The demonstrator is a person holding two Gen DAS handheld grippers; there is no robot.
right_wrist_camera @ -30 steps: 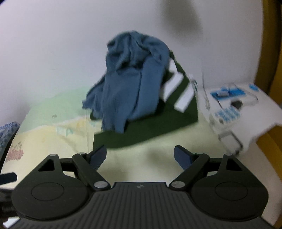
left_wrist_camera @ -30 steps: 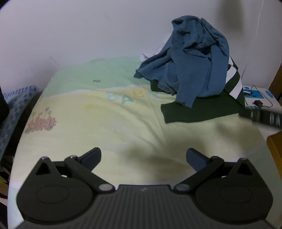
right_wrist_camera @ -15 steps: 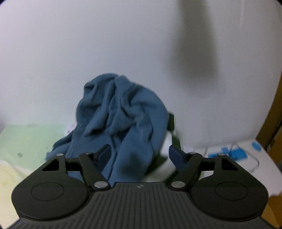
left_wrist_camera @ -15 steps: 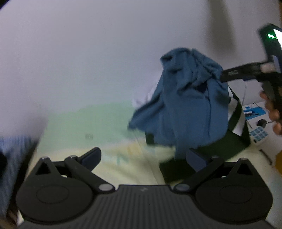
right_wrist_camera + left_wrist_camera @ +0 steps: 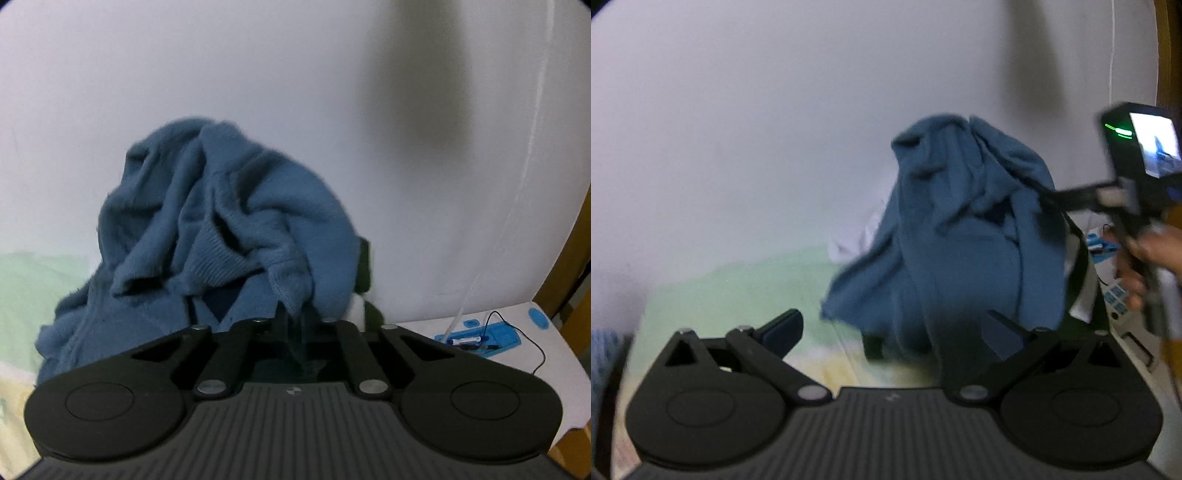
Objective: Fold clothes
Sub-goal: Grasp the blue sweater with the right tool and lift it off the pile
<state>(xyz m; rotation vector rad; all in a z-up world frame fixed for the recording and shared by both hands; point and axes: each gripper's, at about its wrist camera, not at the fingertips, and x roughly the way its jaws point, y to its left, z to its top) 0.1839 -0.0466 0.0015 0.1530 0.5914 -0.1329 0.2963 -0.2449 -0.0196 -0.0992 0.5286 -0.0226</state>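
1. Closed since half a second ago: right gripper (image 5: 295, 325), now clamped on a hem fold of the blue sweater (image 5: 221, 236).
2. Heaped against the white wall (image 5: 775, 129), on top of a dark green garment (image 5: 1082, 258) at the far end of the bed.
3. Left gripper (image 5: 890, 332) spread wide, empty, short of the sweater's lower edge, above the pale green and yellow bedsheet (image 5: 720, 295).
4. Right hand (image 5: 1145, 266) wrapped round the gripper handle.
5. Beside the pile: white side table (image 5: 517, 332) with blue items and a black cable.
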